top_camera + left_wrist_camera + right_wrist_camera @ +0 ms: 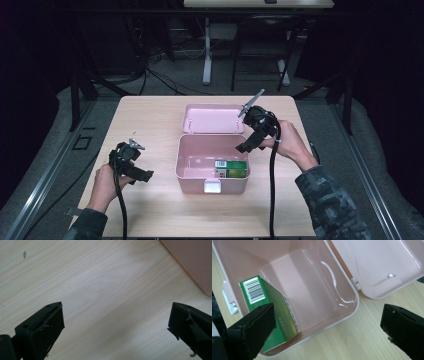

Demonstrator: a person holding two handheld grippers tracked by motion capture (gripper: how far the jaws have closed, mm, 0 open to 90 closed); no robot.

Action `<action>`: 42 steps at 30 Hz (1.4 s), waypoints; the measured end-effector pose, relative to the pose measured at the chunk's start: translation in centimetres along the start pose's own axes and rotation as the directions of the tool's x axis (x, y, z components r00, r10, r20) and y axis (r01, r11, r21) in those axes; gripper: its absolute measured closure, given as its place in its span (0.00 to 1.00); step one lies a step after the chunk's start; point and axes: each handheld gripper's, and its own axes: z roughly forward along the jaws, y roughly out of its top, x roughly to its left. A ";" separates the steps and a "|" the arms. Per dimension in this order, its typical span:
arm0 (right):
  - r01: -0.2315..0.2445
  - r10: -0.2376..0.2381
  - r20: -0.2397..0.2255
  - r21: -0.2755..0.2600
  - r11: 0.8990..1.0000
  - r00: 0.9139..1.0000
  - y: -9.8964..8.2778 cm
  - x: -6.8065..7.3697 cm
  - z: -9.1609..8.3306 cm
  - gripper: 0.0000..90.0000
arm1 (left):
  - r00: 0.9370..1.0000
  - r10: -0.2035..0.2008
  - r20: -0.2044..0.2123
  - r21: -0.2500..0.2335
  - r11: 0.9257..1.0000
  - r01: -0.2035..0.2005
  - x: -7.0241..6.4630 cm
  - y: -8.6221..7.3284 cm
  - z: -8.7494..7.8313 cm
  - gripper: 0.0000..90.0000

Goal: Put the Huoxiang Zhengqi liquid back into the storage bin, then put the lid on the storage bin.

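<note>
Right hand-held gripper: hung over the box's right rim, jaws spread wide and empty; nothing sat between them, so to my eye it had let go of its load.
Its aim: tilted down into the box, which kept the carton in line with the jaws, one of which hid the carton's near corner in the right gripper view.
Left hand-held gripper: released too, jaws wide apart over bare wood, gripping nothing; it stood off to the box's left, probably kept clear so the other hand had room.
Carton: green, barcode end up, lying tilted in the box's front right corner, leaning against the wall, as a dropped thing would settle.
Box: pink, in the middle of the worktop, white latch facing the person.
Lid: thrown fully back and lying flat behind the box, leaving the mouth open for loading.
Worktop: pale wood, bare around the box.
</note>
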 end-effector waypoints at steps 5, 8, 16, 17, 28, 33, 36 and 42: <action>-0.034 0.034 0.021 -0.018 0.999 0.999 -0.4 -0.7 0.0 0.01 | 0.999 0.013 0.037 -0.016 1.000 -0.013 -0.6 0.9 -0.3 0.00; -0.050 0.050 0.026 -0.027 0.998 0.998 -0.7 -1.0 -0.1 0.01 | 0.999 0.012 0.051 -0.021 1.000 -0.010 -0.7 1.3 -0.5 0.00; -0.092 0.095 0.047 -0.053 0.994 0.994 -1.1 -1.7 -0.1 0.02 | 0.997 0.008 0.071 -0.044 0.999 -0.005 -1.1 2.2 -1.3 0.00; -0.092 0.094 0.046 -0.054 0.994 0.995 -1.1 -1.8 -0.1 0.02 | 0.997 0.005 0.076 -0.047 0.999 -0.001 -1.1 2.5 -1.4 0.00; -0.146 0.151 0.058 -0.088 0.985 0.987 -0.5 -3.3 0.3 0.03 | 0.986 0.014 0.166 -0.118 0.993 0.006 -2.9 5.1 -3.0 0.00; -0.158 0.166 0.071 -0.105 0.982 0.984 -0.1 -3.8 0.5 0.05 | 0.981 0.027 0.191 -0.124 0.992 -0.003 -3.9 5.8 -3.1 0.01; -0.184 0.192 0.063 -0.117 0.976 0.979 0.1 -4.5 1.3 0.08 | 0.976 0.020 0.216 -0.126 0.992 0.008 -4.2 6.1 -2.6 0.05; -0.211 0.222 0.080 -0.125 0.969 0.972 0.5 -5.3 2.0 0.10 | 0.968 0.014 0.252 -0.129 0.991 0.019 -4.6 6.1 -2.2 0.12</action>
